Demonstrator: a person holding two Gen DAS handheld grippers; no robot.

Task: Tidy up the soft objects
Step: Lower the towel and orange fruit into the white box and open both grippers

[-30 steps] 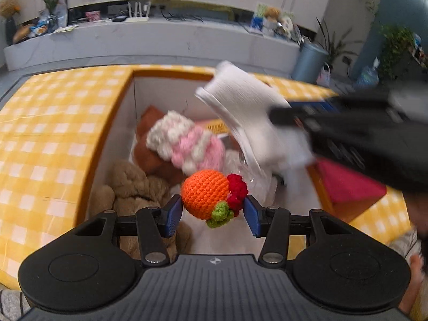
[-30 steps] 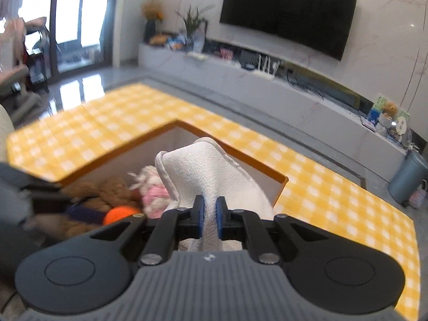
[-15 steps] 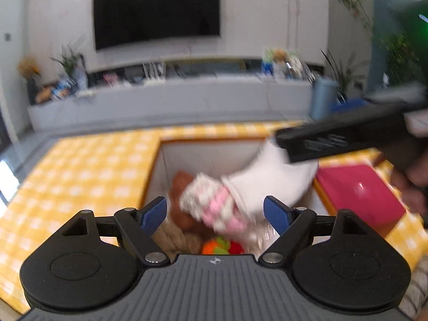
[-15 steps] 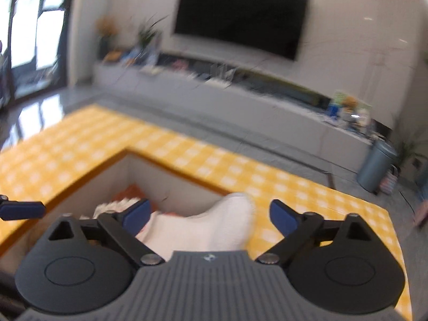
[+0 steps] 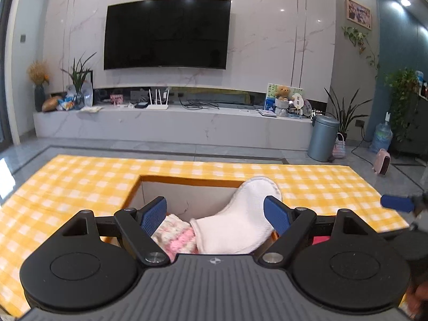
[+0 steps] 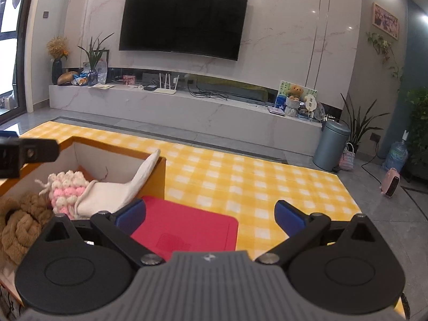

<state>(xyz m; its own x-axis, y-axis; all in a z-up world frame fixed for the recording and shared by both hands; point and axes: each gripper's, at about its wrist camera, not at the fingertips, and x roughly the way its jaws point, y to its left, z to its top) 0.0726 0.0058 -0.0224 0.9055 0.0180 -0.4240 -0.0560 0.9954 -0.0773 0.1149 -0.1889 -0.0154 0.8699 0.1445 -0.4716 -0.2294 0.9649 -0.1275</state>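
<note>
A white fluffy sock (image 5: pixel 235 222) lies in the open box (image 5: pixel 187 179) set into the yellow checked table, its toe leaning on the far right rim; it also shows in the right wrist view (image 6: pixel 120 190). A pink and white knitted piece (image 5: pixel 176 235) lies beside it, also seen in the right wrist view (image 6: pixel 67 190). A brown plush (image 6: pixel 21 222) fills the box's near left. My left gripper (image 5: pixel 215 214) is open and empty above the box. My right gripper (image 6: pixel 210 215) is open and empty above a red mat (image 6: pixel 187 230).
The yellow checked table (image 6: pixel 254 182) spreads to the right and far side of the box. The left gripper's finger (image 6: pixel 26 152) shows at the left edge of the right wrist view. A TV wall and a low cabinet stand behind.
My right gripper opened and let the white sock fall into the box, then moved right over the red mat. My left gripper released the orange knitted toy, opened wide and rose.
</note>
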